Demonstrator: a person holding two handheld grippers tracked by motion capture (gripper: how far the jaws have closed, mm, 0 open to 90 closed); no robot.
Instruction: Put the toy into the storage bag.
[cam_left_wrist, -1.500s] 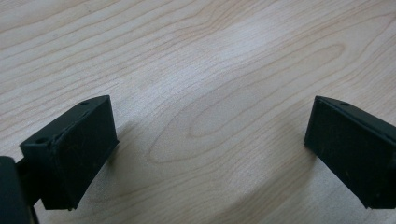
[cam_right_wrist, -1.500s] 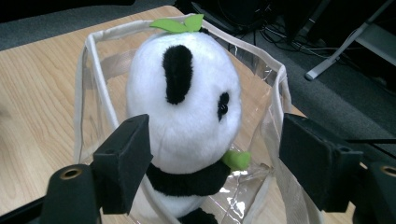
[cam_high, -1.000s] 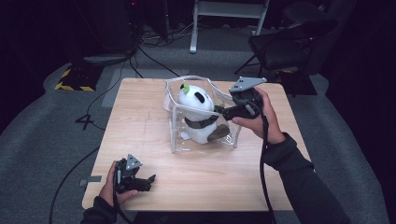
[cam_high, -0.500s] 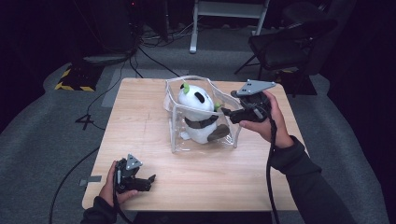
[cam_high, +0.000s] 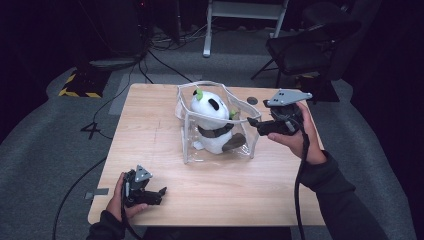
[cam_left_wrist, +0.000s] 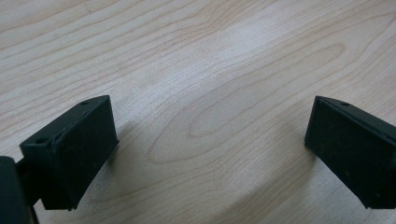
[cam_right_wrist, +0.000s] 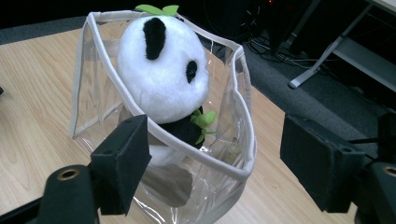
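Note:
A white and black panda plush (cam_high: 210, 107) with green leaves sits upright in a clear plastic bag (cam_high: 189, 150) with a pale trimmed rim, in the middle of the wooden table (cam_high: 150, 115). My right gripper (cam_high: 254, 122) hovers at the bag's right side, open. In the right gripper view the panda (cam_right_wrist: 159, 70) fills the bag (cam_right_wrist: 93, 93), and the bag's near rim runs between the jaws of that gripper (cam_right_wrist: 217, 135) without being pinched. My left gripper (cam_high: 159, 192) rests open on the table's near left part, with bare wood between its jaws (cam_left_wrist: 210, 126).
A dark round mark (cam_high: 252, 100) lies on the table behind the bag. Beyond the table stand a black chair (cam_high: 305, 47) at back right and a white metal frame (cam_high: 240, 15). Cables and a yellow-black striped block (cam_high: 77, 85) lie on the floor at left.
My right gripper has drawn back to the right, from over the bag's right side to just at its edge. The left gripper and the bag have stayed put.

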